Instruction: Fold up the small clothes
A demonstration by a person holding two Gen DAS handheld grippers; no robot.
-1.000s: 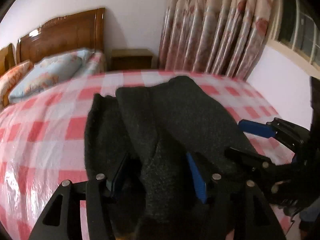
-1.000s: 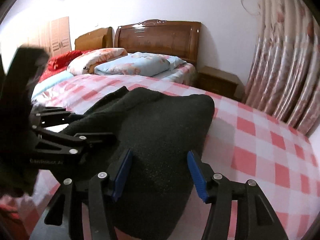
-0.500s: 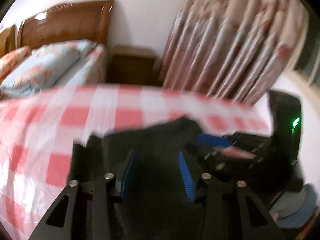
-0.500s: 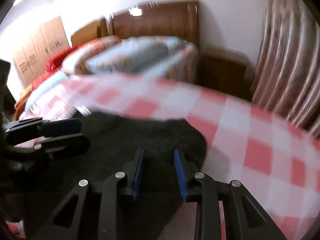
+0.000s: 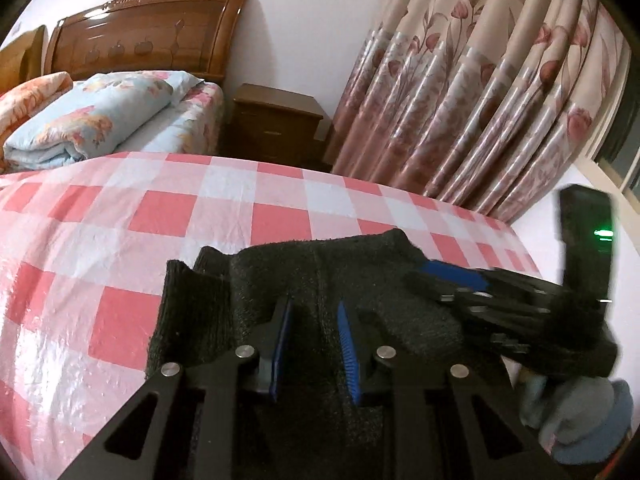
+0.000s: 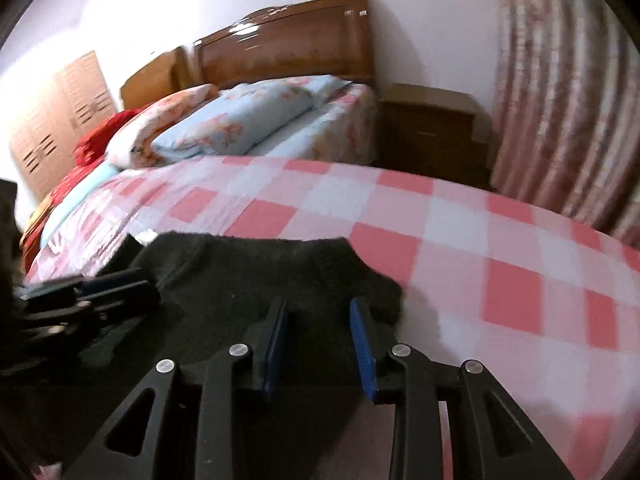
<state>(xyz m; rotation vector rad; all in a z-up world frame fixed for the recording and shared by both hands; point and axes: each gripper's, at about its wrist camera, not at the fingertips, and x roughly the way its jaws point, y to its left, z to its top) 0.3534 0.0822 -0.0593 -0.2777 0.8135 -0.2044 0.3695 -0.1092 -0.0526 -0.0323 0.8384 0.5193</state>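
Dark knit garment point(image 5: 320, 264) point(image 6: 256, 276), bunched, folded, lying on checkered bedspread.

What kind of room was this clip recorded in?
A home bedroom, most likely. A bed with a carved wooden headboard and folded floral quilts stands behind a checked-covered surface; a nightstand and floral curtains stand alongside.

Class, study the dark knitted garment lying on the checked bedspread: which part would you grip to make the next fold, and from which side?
Probably the near edge of the dark garment, approached from the person's side. Its far hem lies flat on the checked bedspread, and both the left gripper and right gripper already straddle the near edge.
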